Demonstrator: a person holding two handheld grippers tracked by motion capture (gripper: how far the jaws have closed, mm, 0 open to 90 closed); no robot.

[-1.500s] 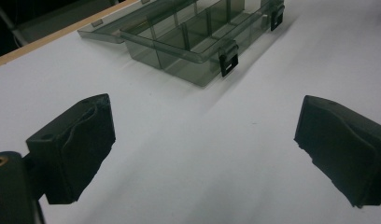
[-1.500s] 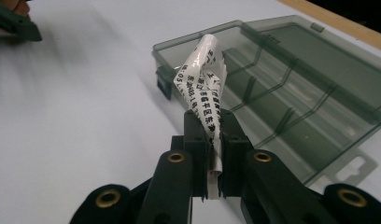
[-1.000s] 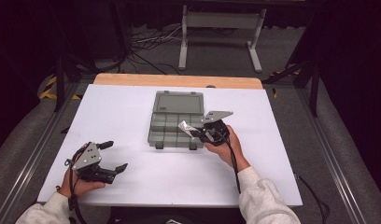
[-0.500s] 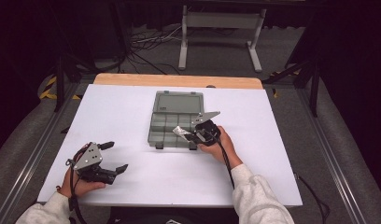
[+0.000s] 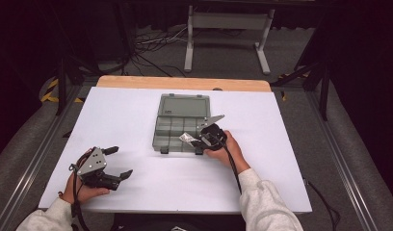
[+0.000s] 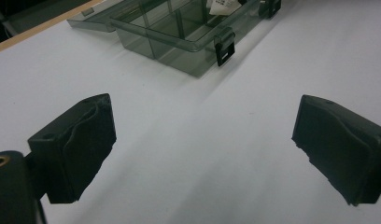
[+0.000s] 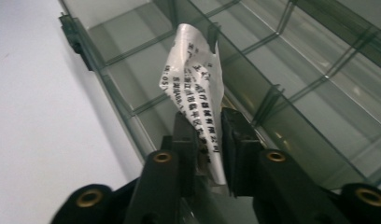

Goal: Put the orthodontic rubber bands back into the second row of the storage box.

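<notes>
A clear grey compartment box [image 5: 162, 134] lies open mid-table, its lid [image 5: 183, 106] flat behind it. My right gripper [image 5: 194, 140] reaches into a front compartment from the right. A crumpled white paper slip with black print [image 7: 195, 70] stands between its jaws over the box's dividers [image 7: 296, 70]. These jaws have just been opening, and a thin gap shows beside the slip. My left gripper [image 5: 121, 161] rests at the near left of the white table, jaws wide apart with nothing between them [image 6: 202, 144]. It faces the box [image 6: 179, 32] and the slip [image 6: 221, 5].
The white tabletop [image 5: 281, 144] ends in a wooden strip [image 5: 185, 83] at the far edge. Behind the table stands a metal frame [image 5: 228, 29] on the floor, with cables beside it. Black rails run along both sides of the table.
The right gripper has moved left and down into the box's front row with the paper slip, and its jaws have parted slightly. The left gripper has stayed put.
</notes>
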